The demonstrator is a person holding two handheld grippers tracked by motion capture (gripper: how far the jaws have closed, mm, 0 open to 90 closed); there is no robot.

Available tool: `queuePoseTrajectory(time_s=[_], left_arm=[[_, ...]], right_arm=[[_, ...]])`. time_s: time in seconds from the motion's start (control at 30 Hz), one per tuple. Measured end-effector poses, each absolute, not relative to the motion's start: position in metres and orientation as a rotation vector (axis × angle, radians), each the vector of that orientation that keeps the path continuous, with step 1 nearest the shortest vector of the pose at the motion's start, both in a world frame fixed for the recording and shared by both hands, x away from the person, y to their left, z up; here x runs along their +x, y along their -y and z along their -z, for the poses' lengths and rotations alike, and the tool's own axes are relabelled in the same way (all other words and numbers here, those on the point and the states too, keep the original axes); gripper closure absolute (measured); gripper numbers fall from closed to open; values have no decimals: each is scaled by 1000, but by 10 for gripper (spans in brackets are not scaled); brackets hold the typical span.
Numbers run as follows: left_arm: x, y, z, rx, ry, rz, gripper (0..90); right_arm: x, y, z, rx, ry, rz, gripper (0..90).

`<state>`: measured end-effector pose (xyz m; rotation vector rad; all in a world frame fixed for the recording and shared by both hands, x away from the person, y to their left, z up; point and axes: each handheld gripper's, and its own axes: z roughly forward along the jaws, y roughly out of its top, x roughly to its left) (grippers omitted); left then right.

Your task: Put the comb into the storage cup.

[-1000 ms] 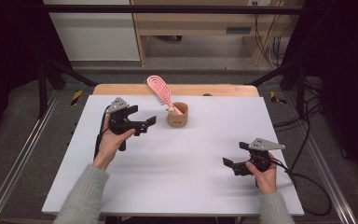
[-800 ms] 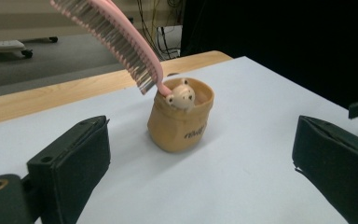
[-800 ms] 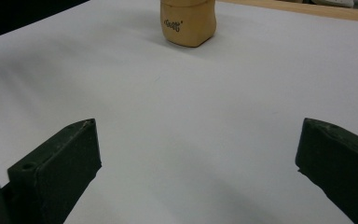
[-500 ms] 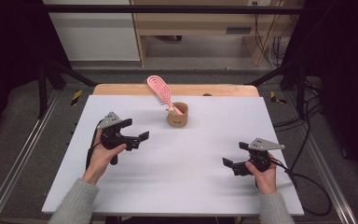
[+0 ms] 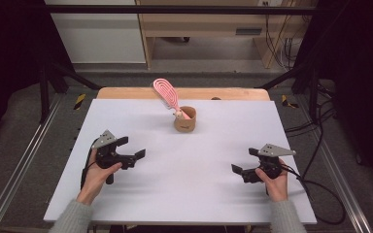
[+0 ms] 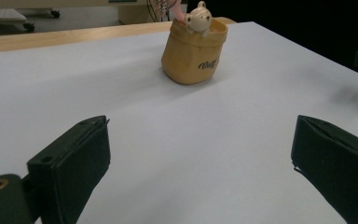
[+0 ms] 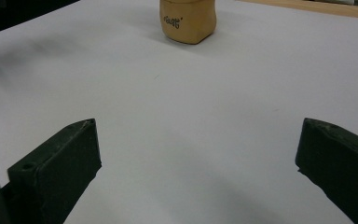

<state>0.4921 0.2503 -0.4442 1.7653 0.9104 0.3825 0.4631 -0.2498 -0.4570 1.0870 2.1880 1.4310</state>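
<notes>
White and bare over most of its top, the bench [image 5: 189,194] has a strip of pale wood showing along its far edge. I take the tan cup [image 5: 185,119] as my landmark: it stands upright toward the far middle of the bench, with dark lettering on its side in both claw views. A pink slotted paddle [image 5: 165,92] sticks up out of the cup and leans back and to the left of it, and a small cream bear figure [image 6: 198,17] peeks over the cup's rim.

My left claw [image 5: 132,151] sits to the near left of the cup, well apart from it, held in my left hand [image 5: 97,172]. Its jaws are spread wide with nothing between them, and in the left claw view the cup lies ahead, between the two jaws' lines.

My right claw [image 5: 237,170] sits to the near right of the cup, farther from it than the left one, gripped by my right hand [image 5: 274,182]. Its jaws are also spread wide and empty, just above the white surface, and a black cable [image 5: 320,194] trails off toward the bench's right edge.
</notes>
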Motion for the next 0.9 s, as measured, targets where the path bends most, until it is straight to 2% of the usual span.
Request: queuePoseTrajectory(time_s=[0.9], left_arm=[[475, -286, 468, 1766, -959, -413, 48]], right_arm=[[463, 249, 458, 1078, -2200, -1429, 4]])
